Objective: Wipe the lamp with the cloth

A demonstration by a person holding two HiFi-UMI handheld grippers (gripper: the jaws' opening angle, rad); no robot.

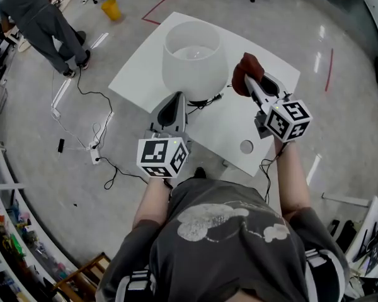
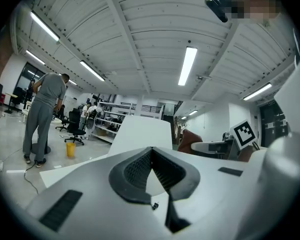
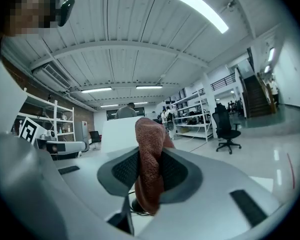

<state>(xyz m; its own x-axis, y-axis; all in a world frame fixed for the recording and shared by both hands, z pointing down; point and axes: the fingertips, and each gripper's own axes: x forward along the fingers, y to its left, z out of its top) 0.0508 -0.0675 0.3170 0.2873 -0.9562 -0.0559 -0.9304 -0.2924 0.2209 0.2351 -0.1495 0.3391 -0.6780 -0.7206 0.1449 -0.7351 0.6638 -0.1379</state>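
Glossy grey workshop floor (image 1: 340, 36) spreads all round a white square desk (image 1: 138, 74), with shelving and a black office chair (image 3: 225, 129) further off. On the desk stands a lamp with a wide white drum shade (image 1: 194, 58), and a thin black cable (image 1: 209, 100) trails from under its shade across the desktop. A small round grey disc (image 1: 246, 146) is set in the desk near its close edge.

The left tongs (image 1: 178, 98) point at the lamp from the near side, tips low beside the shade; in the left gripper view these tongs (image 2: 151, 150) have their ribbed pads drawn together at the tip with nothing between them, and the shade (image 2: 140, 131) rises just beyond. The right tongs (image 1: 251, 80) are to the right of the shade, clamped on a rust-red woven cloth (image 1: 242, 71) that bunches above the tips, close beside the lamp; whether it touches is unclear. From the right gripper view the tongs (image 3: 149, 156) grip the cloth (image 3: 151, 179) tightly, its folds standing up above the pads and hanging down below them, with the shade (image 3: 117, 131) behind.

A person in grey clothes (image 1: 41, 17) stands well away on the floor, near a yellow bucket (image 1: 111, 9).
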